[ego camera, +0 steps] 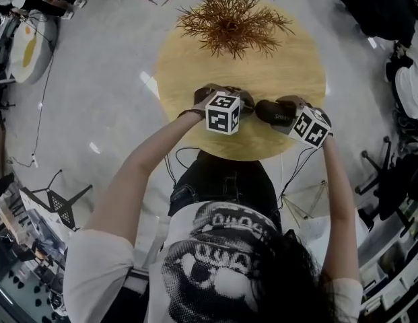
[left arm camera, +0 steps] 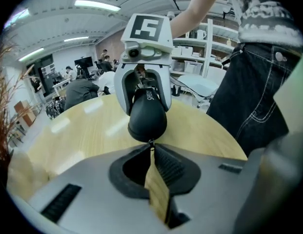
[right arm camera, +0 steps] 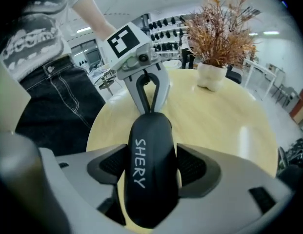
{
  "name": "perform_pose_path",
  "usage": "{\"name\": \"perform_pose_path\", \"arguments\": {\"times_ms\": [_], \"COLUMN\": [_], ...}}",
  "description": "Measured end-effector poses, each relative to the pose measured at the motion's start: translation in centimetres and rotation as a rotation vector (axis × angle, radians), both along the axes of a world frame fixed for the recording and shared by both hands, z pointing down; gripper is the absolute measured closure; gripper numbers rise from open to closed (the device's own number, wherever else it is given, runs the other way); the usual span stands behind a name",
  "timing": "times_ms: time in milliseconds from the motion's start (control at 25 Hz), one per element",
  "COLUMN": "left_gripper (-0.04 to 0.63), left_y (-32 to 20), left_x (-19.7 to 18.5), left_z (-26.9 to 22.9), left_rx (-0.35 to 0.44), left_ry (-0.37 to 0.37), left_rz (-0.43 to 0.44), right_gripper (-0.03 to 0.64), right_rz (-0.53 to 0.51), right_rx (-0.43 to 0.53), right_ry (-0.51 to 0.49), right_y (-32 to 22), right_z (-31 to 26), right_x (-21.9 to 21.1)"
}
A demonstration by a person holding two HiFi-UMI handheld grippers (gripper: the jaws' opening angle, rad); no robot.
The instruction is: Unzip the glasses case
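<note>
A black glasses case [ego camera: 272,111] with white lettering hangs just above the round wooden table [ego camera: 188,66], near its front edge. My right gripper [right arm camera: 150,179] is shut on the case [right arm camera: 150,150], with a pad pressing each long side. In the left gripper view the case [left arm camera: 147,117] points its end at me, and the small zipper pull [left arm camera: 151,143] hangs from that end. My left gripper [left arm camera: 151,149] is shut on the pull, with its tips meeting around it. In the head view the left gripper [ego camera: 246,105] sits at the case's left end and the right gripper [ego camera: 281,115] at its right.
A potted dry brown plant [ego camera: 230,19] stands at the table's far side, also in the right gripper view [right arm camera: 220,38]. The person's legs in dark jeans [ego camera: 222,180] are against the near edge. Cables [ego camera: 33,140] and chairs [ego camera: 60,197] lie on the floor around the table.
</note>
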State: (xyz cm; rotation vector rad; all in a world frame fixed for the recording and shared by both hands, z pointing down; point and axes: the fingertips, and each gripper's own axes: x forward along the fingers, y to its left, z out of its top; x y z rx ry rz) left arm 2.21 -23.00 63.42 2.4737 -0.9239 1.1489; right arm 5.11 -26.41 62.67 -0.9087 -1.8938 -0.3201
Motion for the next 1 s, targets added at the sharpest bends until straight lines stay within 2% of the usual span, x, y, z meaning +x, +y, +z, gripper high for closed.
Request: {"name": "perform_pose_path", "arguments": {"times_ms": [160, 360, 480, 1000], "left_gripper": [0.581, 0.581, 0.581, 0.581], "left_y": [1.5, 2.1, 2.4, 5.0], "left_x": [-0.6, -2.1, -2.6, -2.1], "left_z": [-0.2, -0.2, -0.3, -0.3], "left_rx": [0.000, 0.001, -0.005, 0.029], "left_ry": [0.023, 0.052, 0.071, 0.083], "left_rz": [-0.068, -0.225, -0.296, -0.380], "right_gripper": [0.298, 0.298, 0.298, 0.288], "right_rz": [0.149, 0.337, 0.417, 0.636], "right_rx": [-0.014, -0.051, -0.056, -0.103], "right_ry": [0.001, 0.001, 0.008, 0.041], "right_y": [0.9, 1.8, 2.3, 4.5], "right_z": [-0.1, -0.1, -0.2, -0.1], "right_x": [-0.8, -1.9, -2.1, -3.0]}}
